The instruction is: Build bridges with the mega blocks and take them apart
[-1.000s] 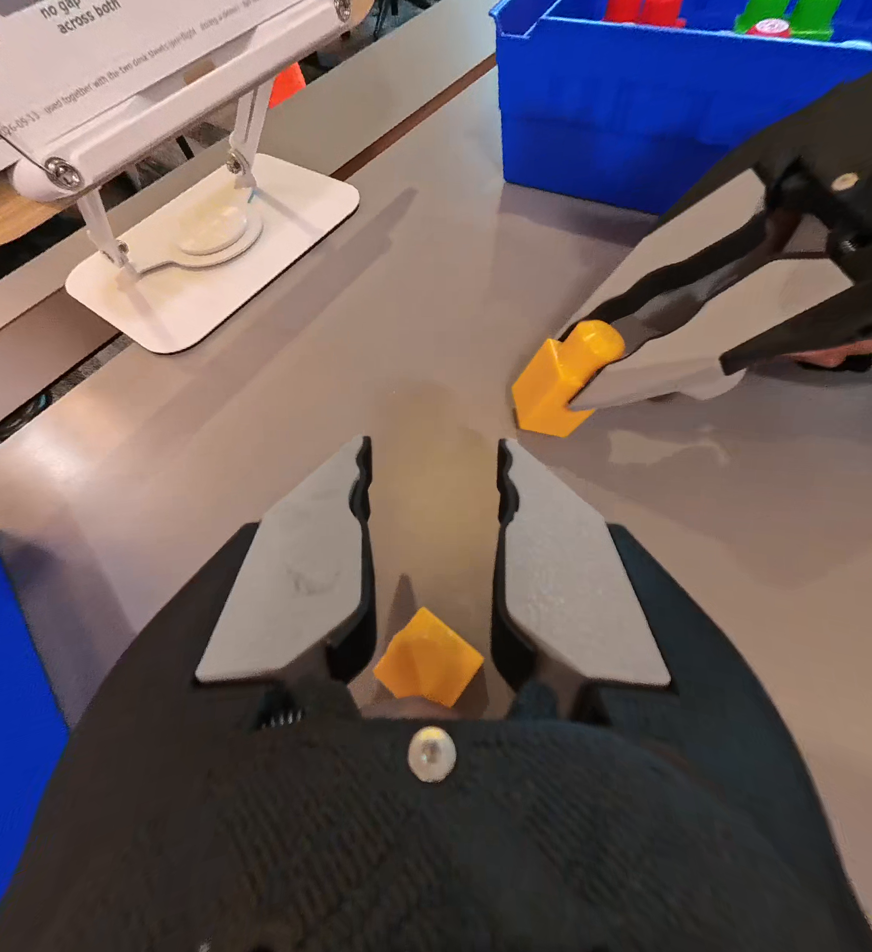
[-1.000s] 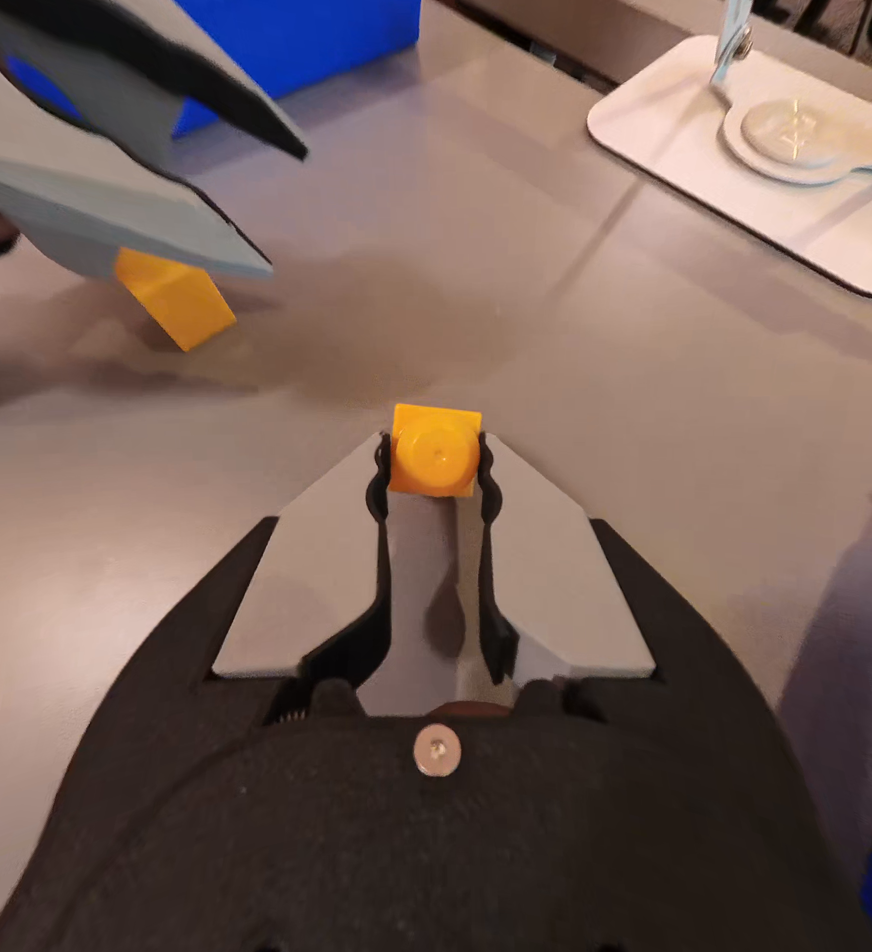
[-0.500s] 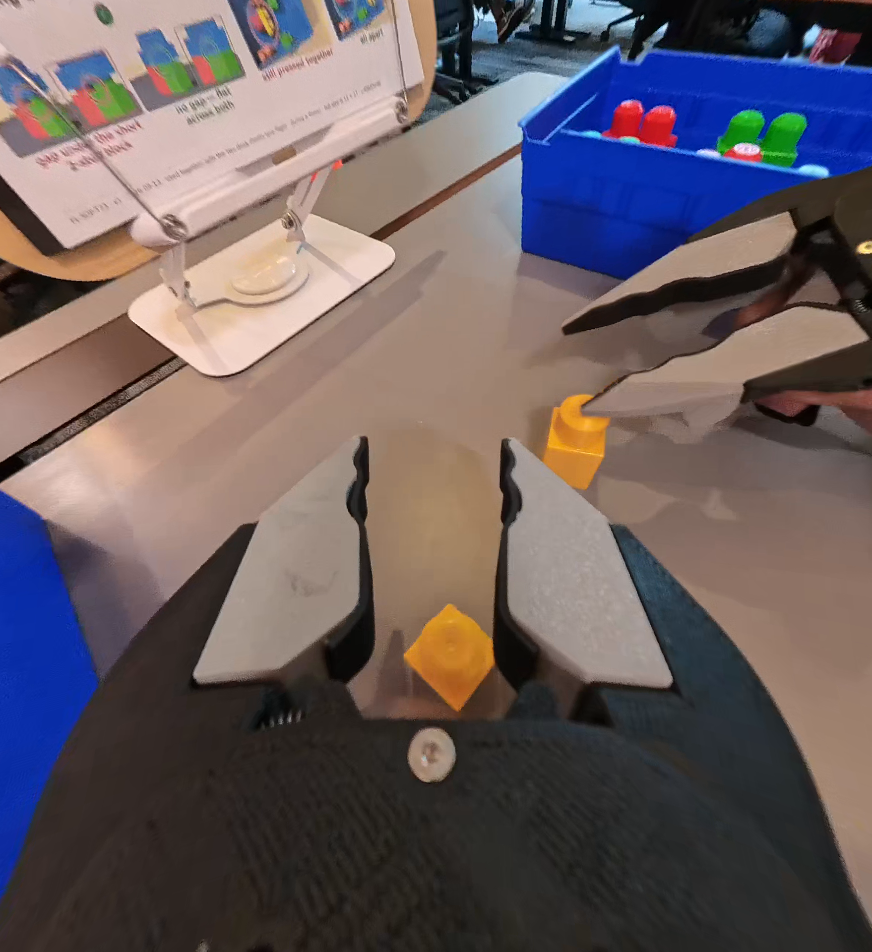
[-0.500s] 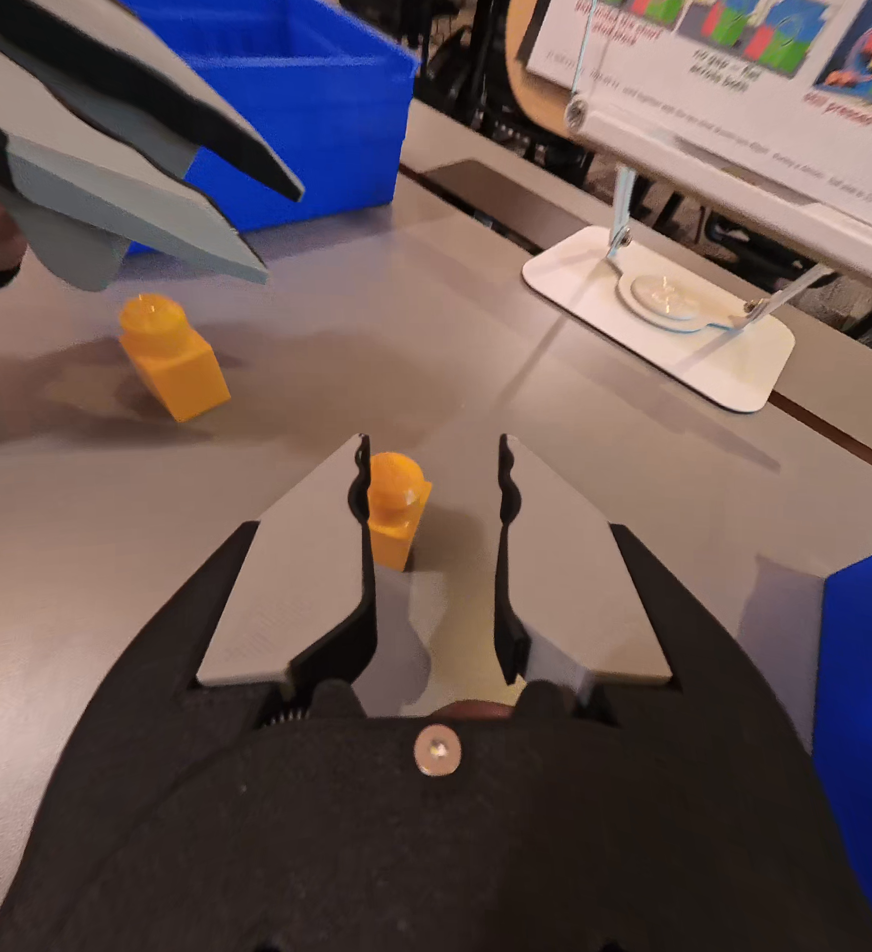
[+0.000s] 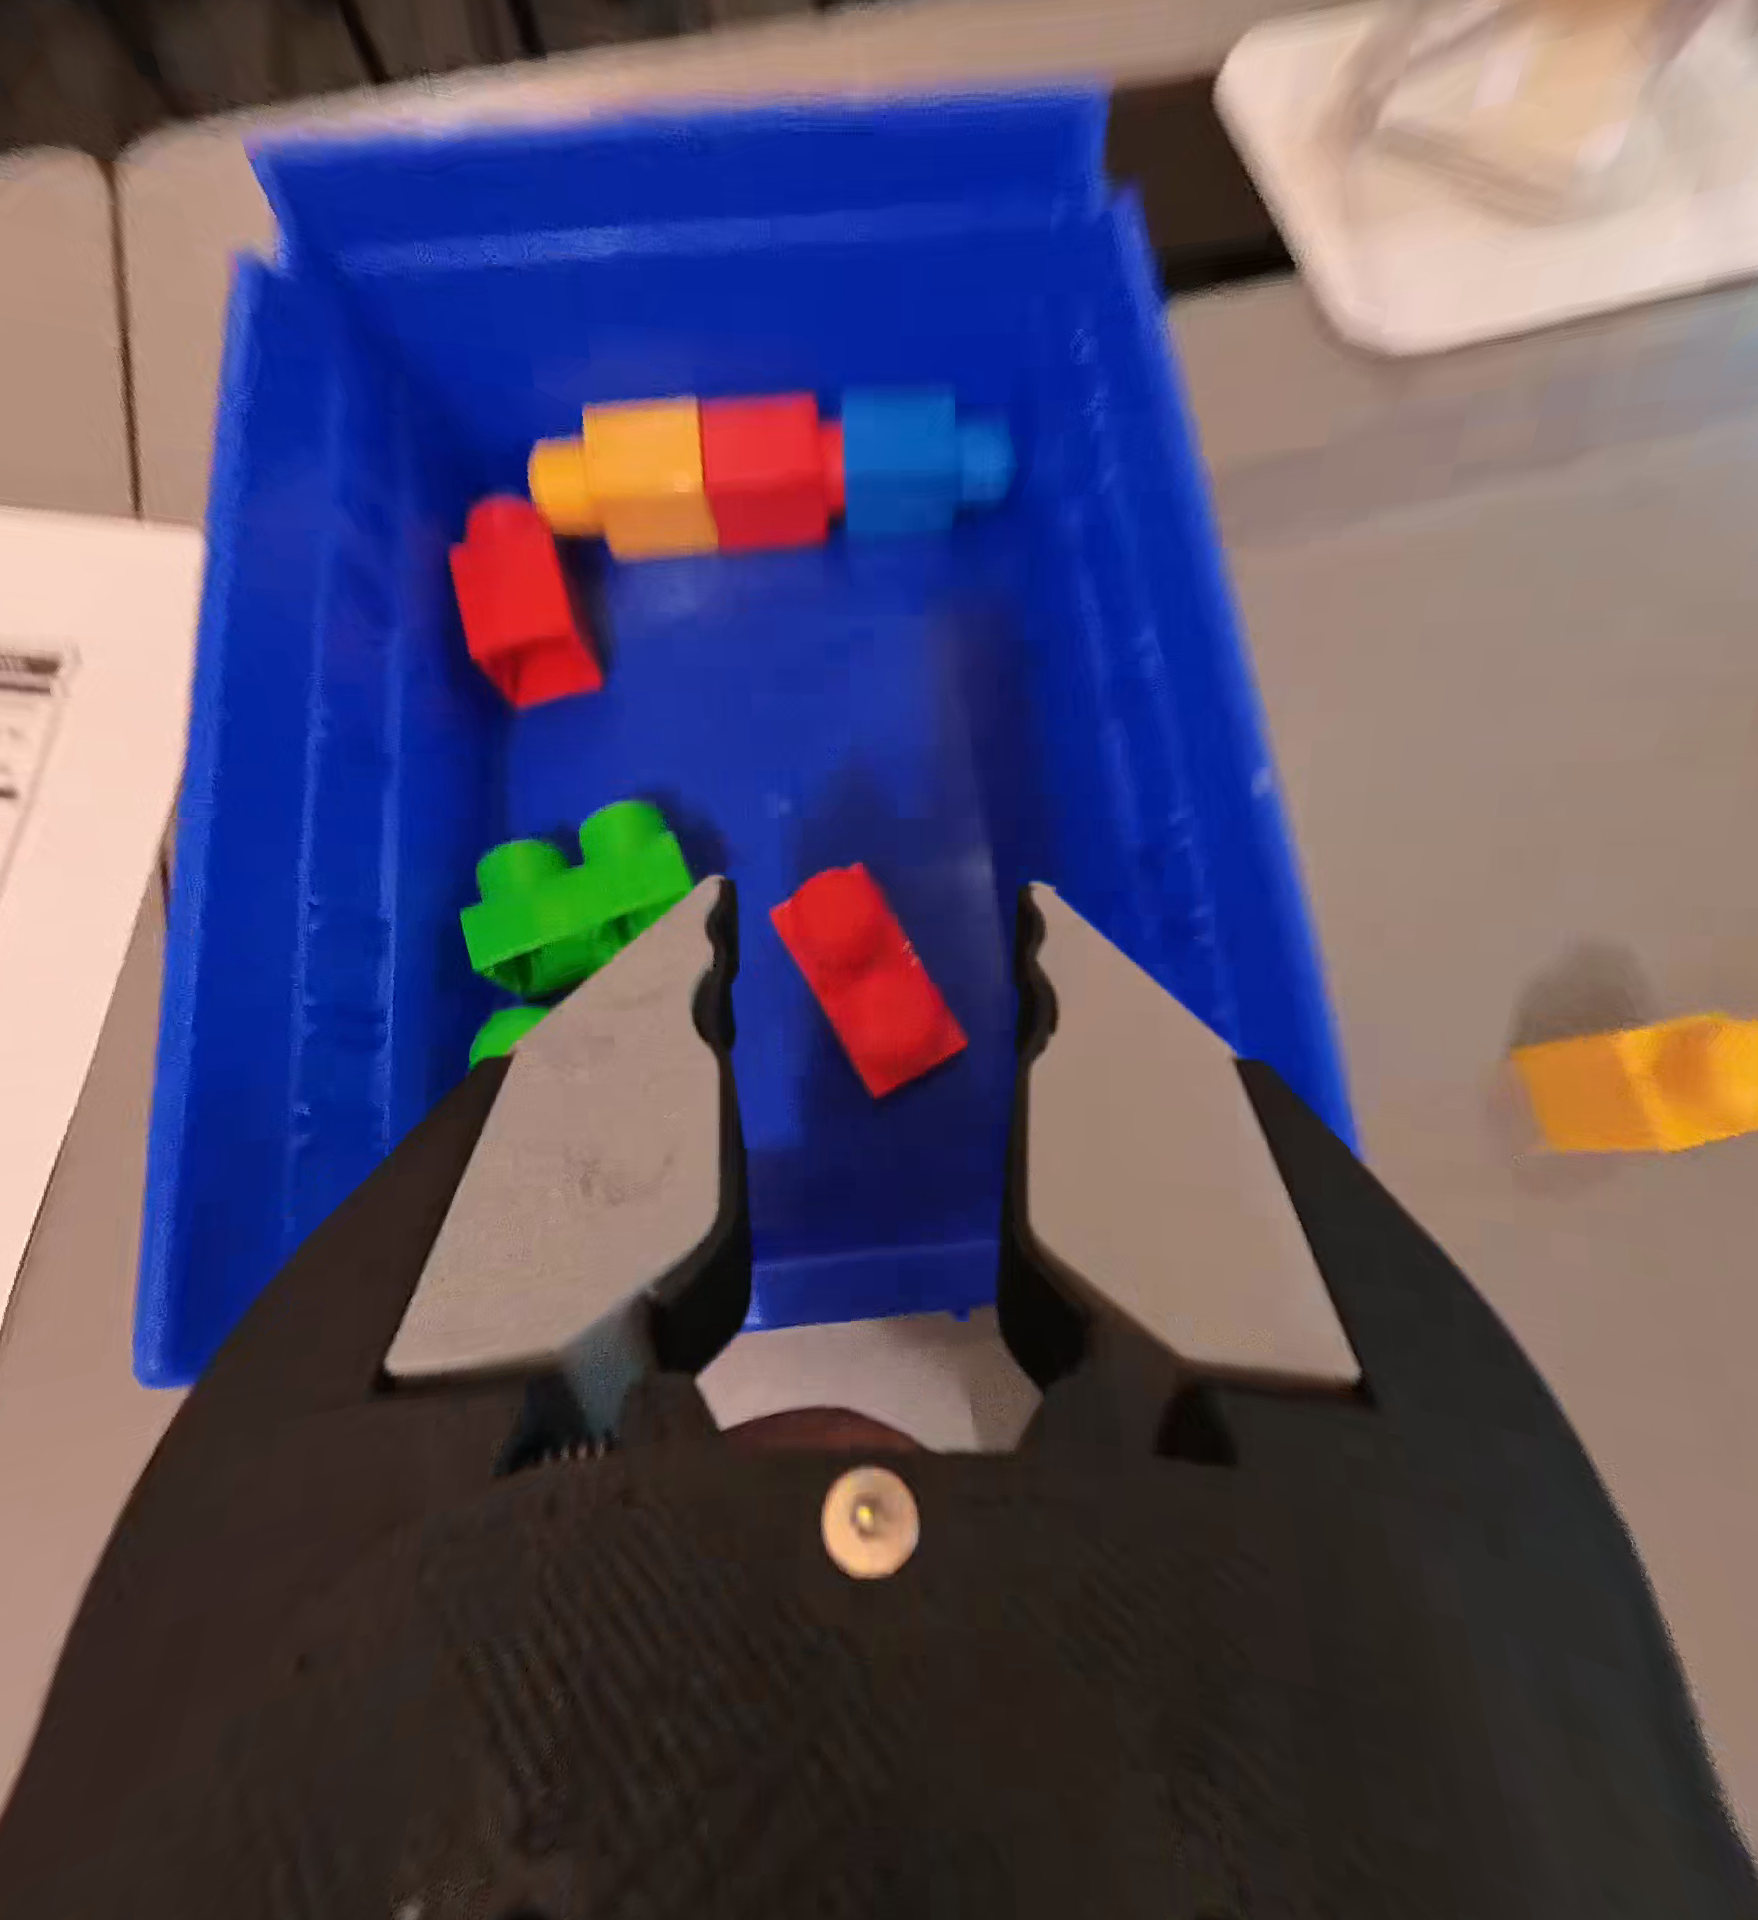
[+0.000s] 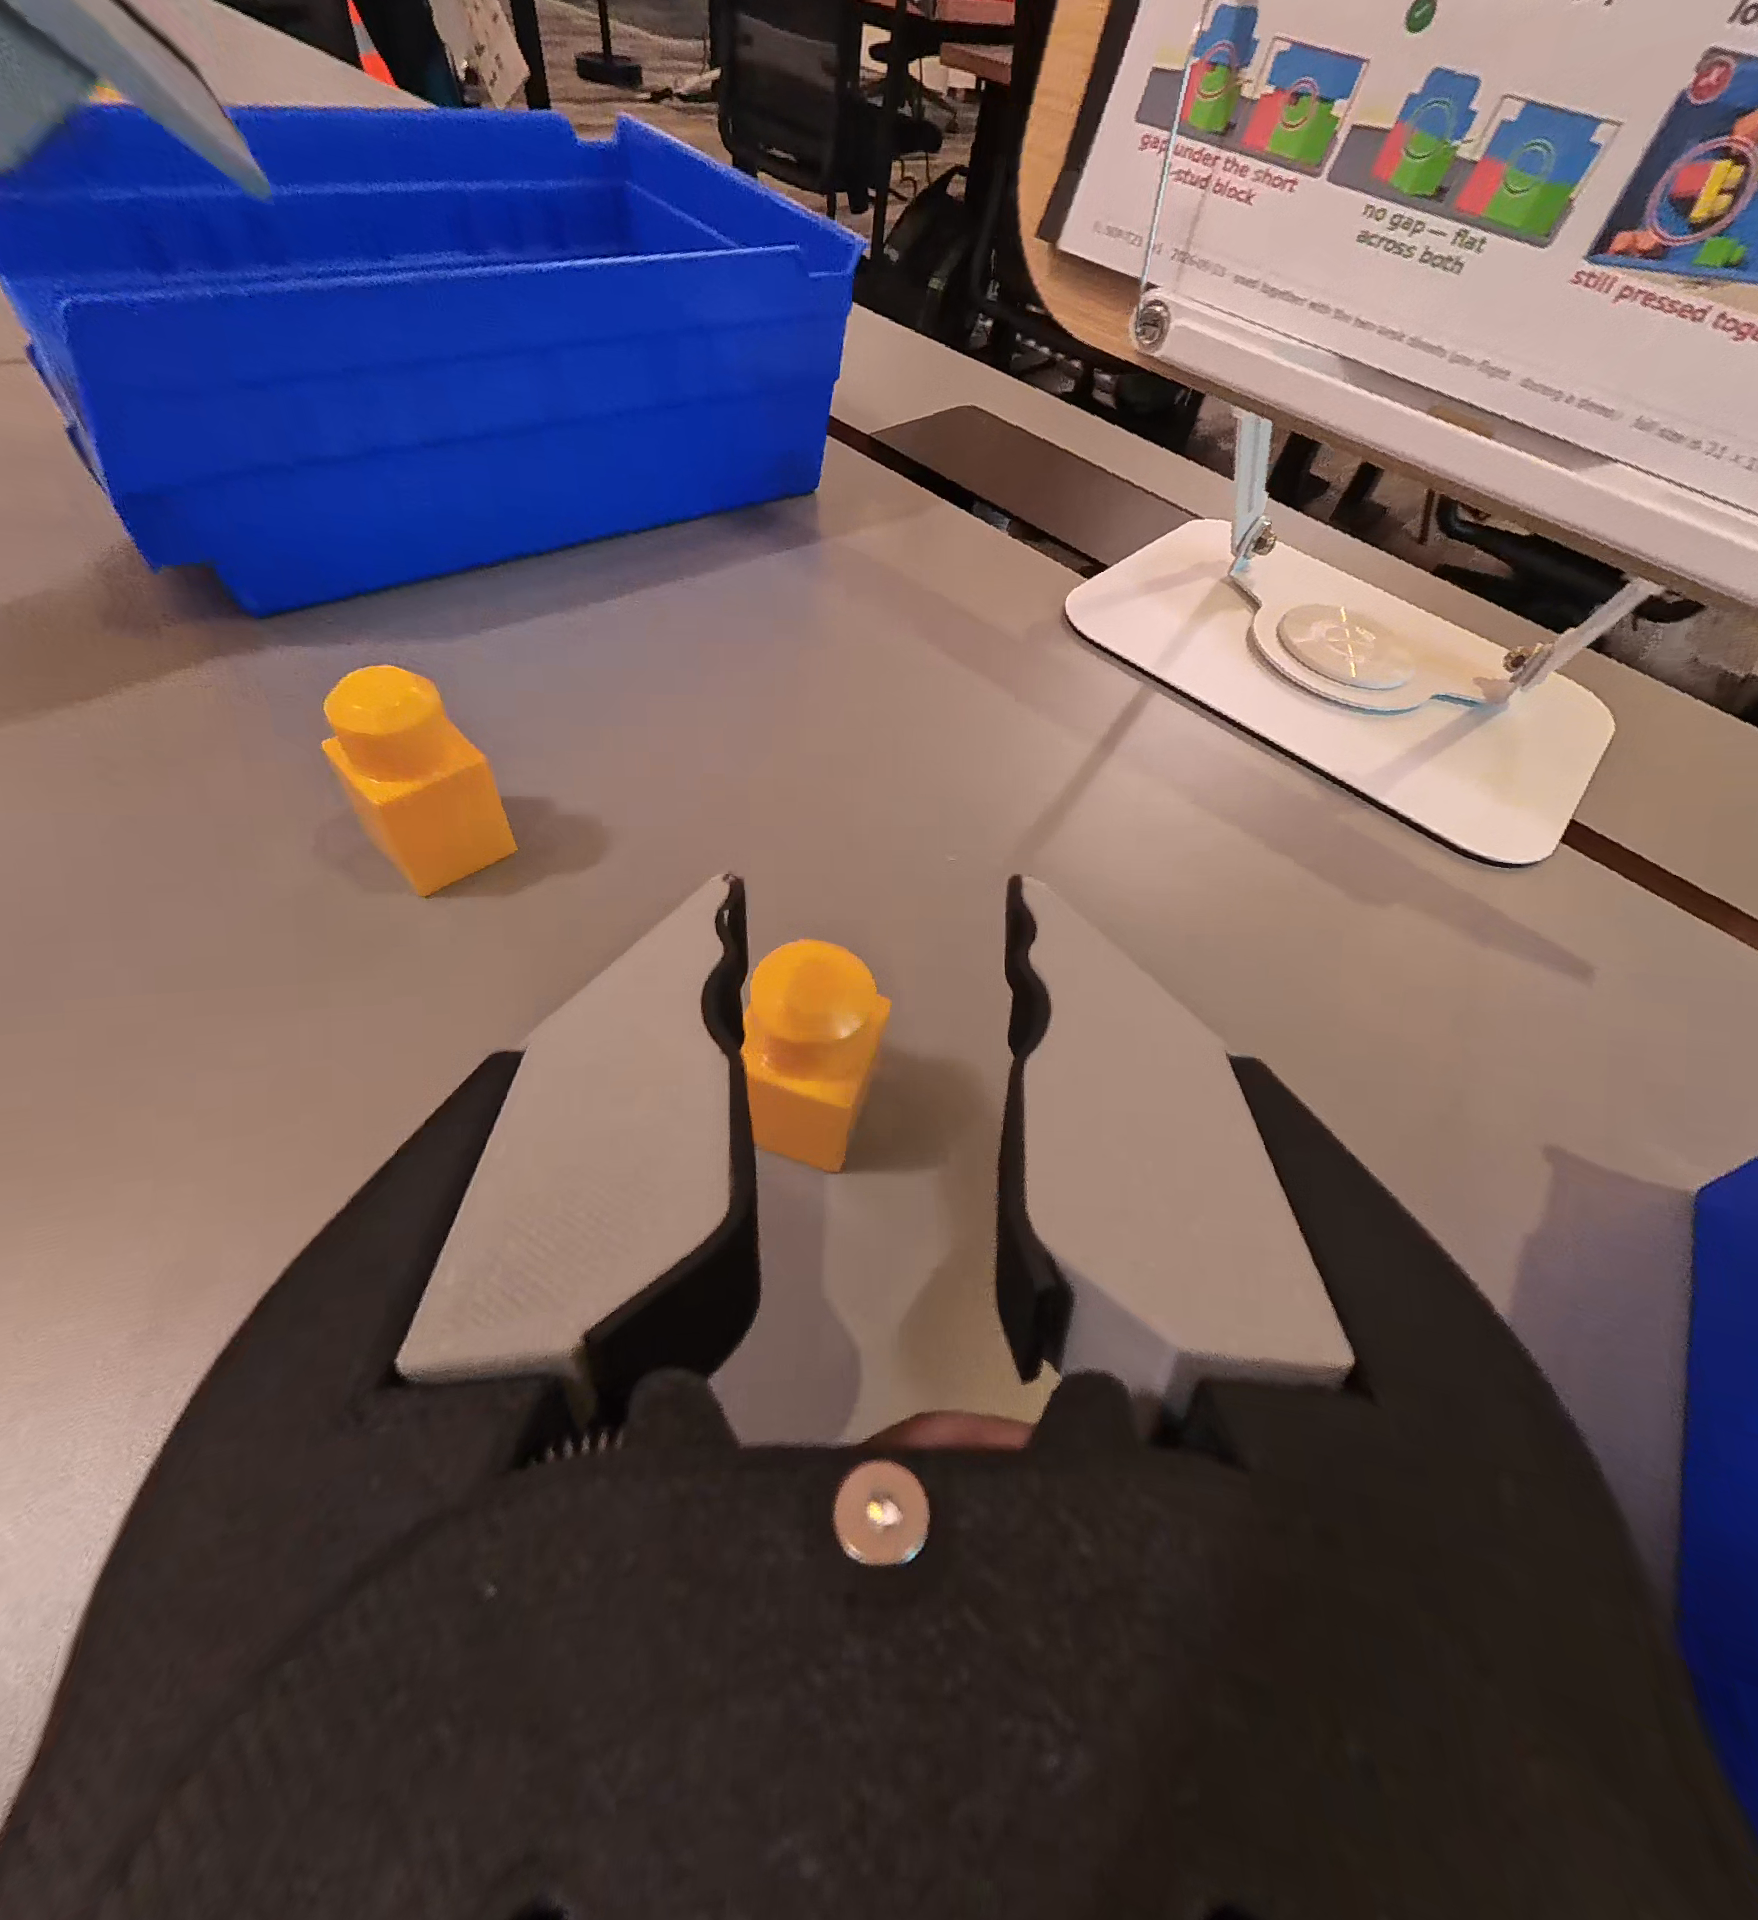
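left gripper [image 5: 875,966] hangs open over the blue bin [image 5: 262,727], red block [image 5: 870,982] lying slantwise between its fingers (blurry, probably below them); right gripper [image 6: 870,977] open, empty.

A blue bin [image 5: 262,727] is seen on a grey table [image 6: 854,748]. Inside it, red blocks [image 5: 867,982], a green block [image 5: 568,899] and a joined orange, red and blue row [image 5: 766,473] are shown. Two orange blocks [image 6: 416,779] are seen on the table. Each gripper [image 6: 870,904] is coloured grey and black.
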`<action>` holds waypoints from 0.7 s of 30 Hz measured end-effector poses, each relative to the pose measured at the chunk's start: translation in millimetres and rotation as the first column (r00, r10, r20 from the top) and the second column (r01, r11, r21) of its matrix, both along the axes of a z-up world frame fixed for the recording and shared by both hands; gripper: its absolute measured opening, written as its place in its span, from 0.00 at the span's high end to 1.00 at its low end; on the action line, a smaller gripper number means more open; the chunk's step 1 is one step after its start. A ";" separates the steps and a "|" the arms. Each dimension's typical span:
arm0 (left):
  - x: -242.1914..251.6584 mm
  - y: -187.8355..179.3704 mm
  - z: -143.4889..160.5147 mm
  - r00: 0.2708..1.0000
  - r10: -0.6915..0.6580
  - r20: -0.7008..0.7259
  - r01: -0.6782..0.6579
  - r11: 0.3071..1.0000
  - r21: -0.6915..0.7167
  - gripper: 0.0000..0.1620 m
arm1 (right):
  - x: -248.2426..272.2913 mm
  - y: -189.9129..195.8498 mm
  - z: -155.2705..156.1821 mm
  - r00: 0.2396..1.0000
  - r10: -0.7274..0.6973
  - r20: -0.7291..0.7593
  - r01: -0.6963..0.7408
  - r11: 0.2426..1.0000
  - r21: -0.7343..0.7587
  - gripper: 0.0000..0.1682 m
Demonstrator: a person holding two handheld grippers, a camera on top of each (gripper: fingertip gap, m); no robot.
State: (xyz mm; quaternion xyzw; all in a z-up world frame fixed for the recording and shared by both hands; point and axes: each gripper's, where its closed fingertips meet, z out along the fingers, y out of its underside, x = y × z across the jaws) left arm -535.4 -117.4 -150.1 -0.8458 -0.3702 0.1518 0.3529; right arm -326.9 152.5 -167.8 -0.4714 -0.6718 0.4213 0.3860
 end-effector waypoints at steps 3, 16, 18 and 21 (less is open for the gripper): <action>1.4 -4.8 -46.2 0.998 -0.008 0.068 0.021 0.981 -0.193 0.72 | 0.4 -3.2 -1.1 1.000 0.007 0.002 -0.007 1.000 0.019 0.72; 2.5 10.5 -36.5 0.998 -0.061 0.012 0.062 0.957 -0.283 0.86 | 6.2 5.1 8.3 1.000 0.005 -0.024 -0.006 1.000 -0.016 0.72; 23.0 40.5 -0.1 0.985 -0.170 -0.015 0.168 0.983 -0.072 0.86 | 7.5 0.3 11.2 0.999 0.034 -0.030 -0.036 0.998 -0.050 0.72; 71.3 84.0 60.2 0.932 -0.351 -0.093 0.363 0.902 0.235 0.95 | 11.7 -15.5 18.5 0.992 0.118 -0.051 -0.124 0.984 -0.126 0.70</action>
